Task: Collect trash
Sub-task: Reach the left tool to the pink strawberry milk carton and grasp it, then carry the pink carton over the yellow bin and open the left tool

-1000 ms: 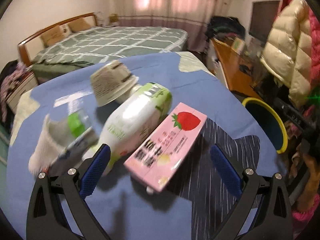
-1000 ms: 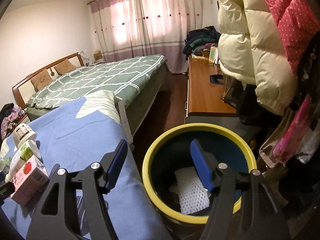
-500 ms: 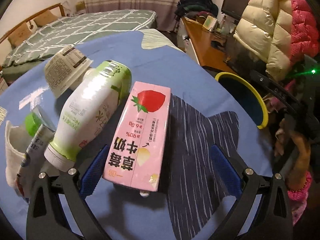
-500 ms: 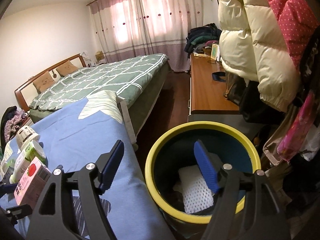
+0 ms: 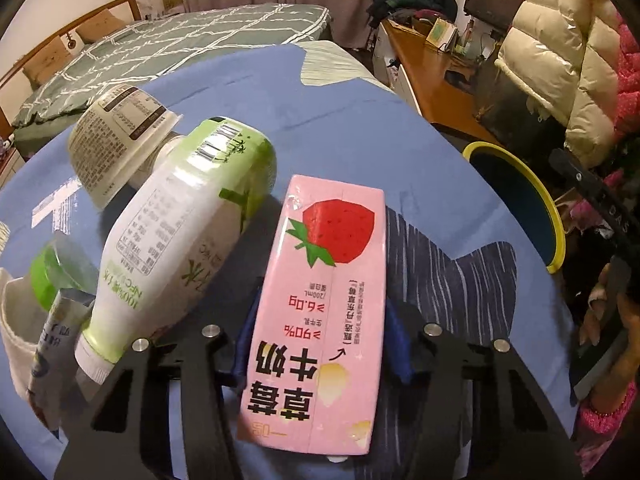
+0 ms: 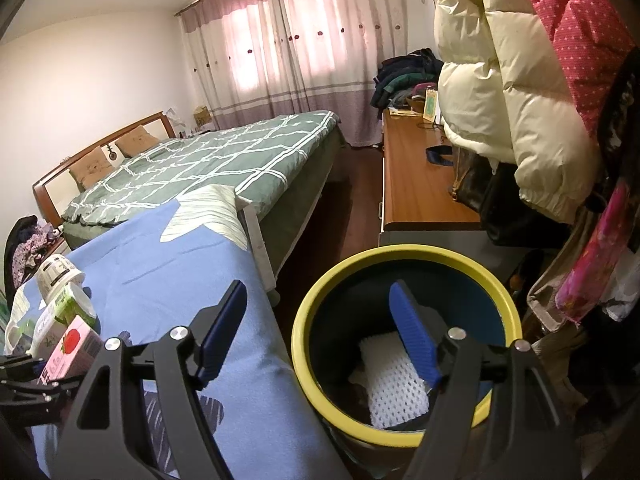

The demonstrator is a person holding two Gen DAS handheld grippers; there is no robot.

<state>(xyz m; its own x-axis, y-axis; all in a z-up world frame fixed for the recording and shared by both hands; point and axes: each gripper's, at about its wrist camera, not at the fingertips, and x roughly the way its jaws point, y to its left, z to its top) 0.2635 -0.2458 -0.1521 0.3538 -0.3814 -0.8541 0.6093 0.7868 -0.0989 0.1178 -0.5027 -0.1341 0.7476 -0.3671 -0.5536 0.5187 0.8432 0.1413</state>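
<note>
A pink strawberry milk carton (image 5: 324, 304) lies on the blue table (image 5: 352, 120). My left gripper (image 5: 320, 344) is shut on the carton, its blue pads against both long sides. A white-and-green bottle (image 5: 180, 236) lies just left of the carton, with a paper cup (image 5: 120, 144) behind it. My right gripper (image 6: 316, 332) is open and empty, above the rim of the yellow-rimmed bin (image 6: 404, 256), which holds white foam netting (image 6: 394, 388). The carton (image 6: 70, 346) and the bottle (image 6: 66, 312) also show at the left of the right wrist view.
A white sock (image 5: 16, 340), a small tube (image 5: 52, 352) and a green lid (image 5: 48, 276) lie at the table's left. The bin (image 5: 516, 200) stands past the table's right edge. A green bed (image 6: 224, 164), a wooden desk (image 6: 416, 188) and hanging coats (image 6: 500, 80) surround the area.
My left gripper moved forward over the carton and closed its jaws on it. My right gripper stayed open over the bin, shifting slightly.
</note>
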